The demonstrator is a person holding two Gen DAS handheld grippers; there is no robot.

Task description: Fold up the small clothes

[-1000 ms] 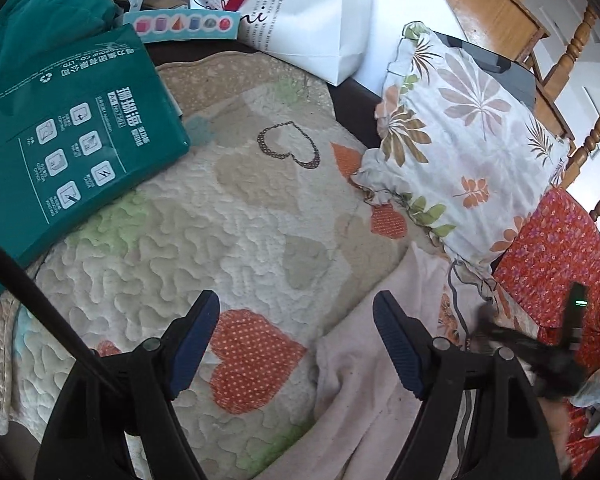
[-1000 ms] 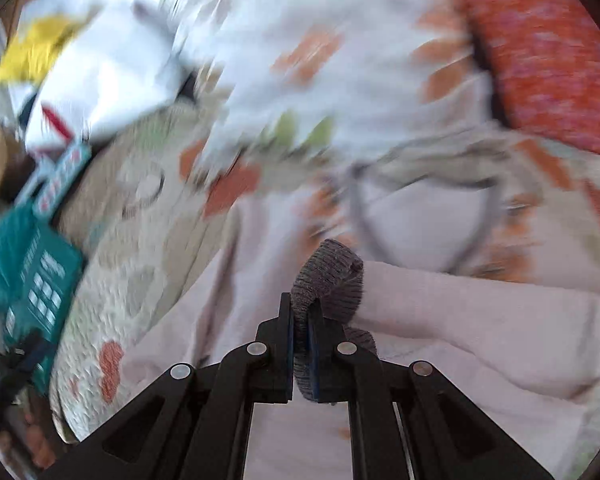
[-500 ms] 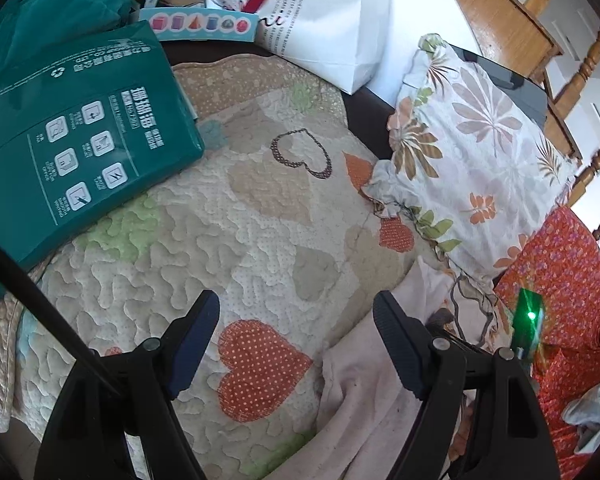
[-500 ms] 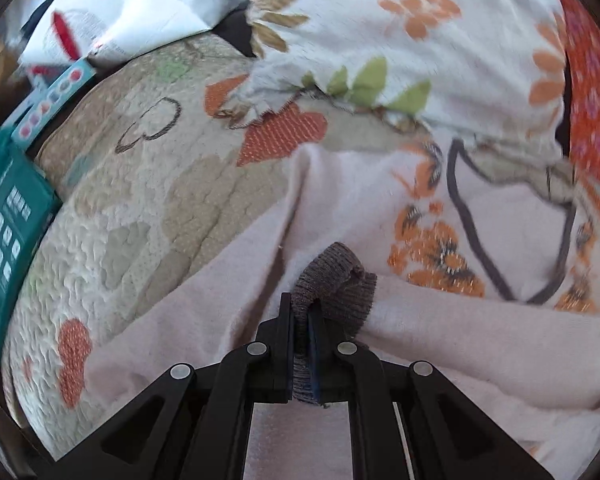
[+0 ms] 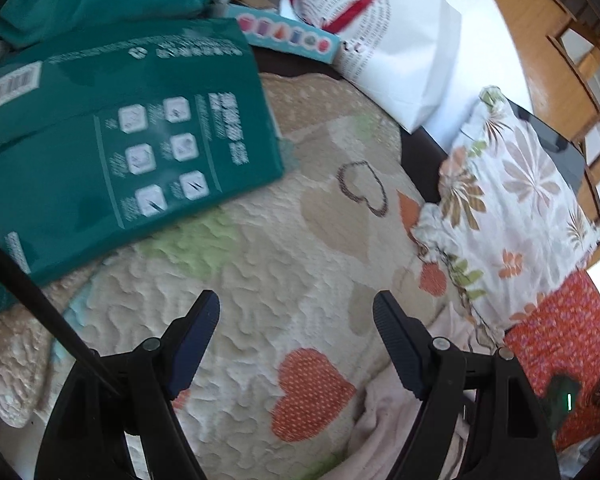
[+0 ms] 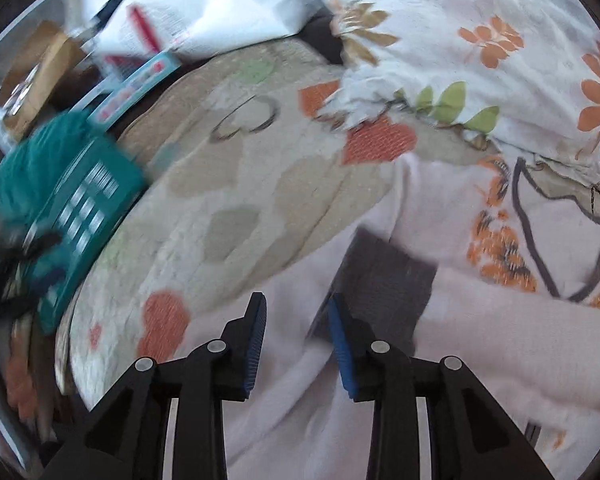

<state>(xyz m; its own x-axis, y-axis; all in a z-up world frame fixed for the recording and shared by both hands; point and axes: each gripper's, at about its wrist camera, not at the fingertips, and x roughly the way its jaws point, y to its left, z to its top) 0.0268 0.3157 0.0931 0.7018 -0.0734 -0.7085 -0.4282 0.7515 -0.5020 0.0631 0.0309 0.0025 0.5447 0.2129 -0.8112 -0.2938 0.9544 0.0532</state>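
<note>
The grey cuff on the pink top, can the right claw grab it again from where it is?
Probably yes. The right claw has just been opening and stands open with nothing between its pads. The grey cuff lies flat on the pink top just beyond the right-hand pad, uncovered.

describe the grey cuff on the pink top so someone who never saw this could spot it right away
Start at the heart-patterned quilt covering the surface, then find the pale pink top lying on its right part below the flowered pillow. The grey cuff ends the sleeve lying across that top, just ahead of the right gripper. It is the only dark ribbed band on the pink cloth.
</note>
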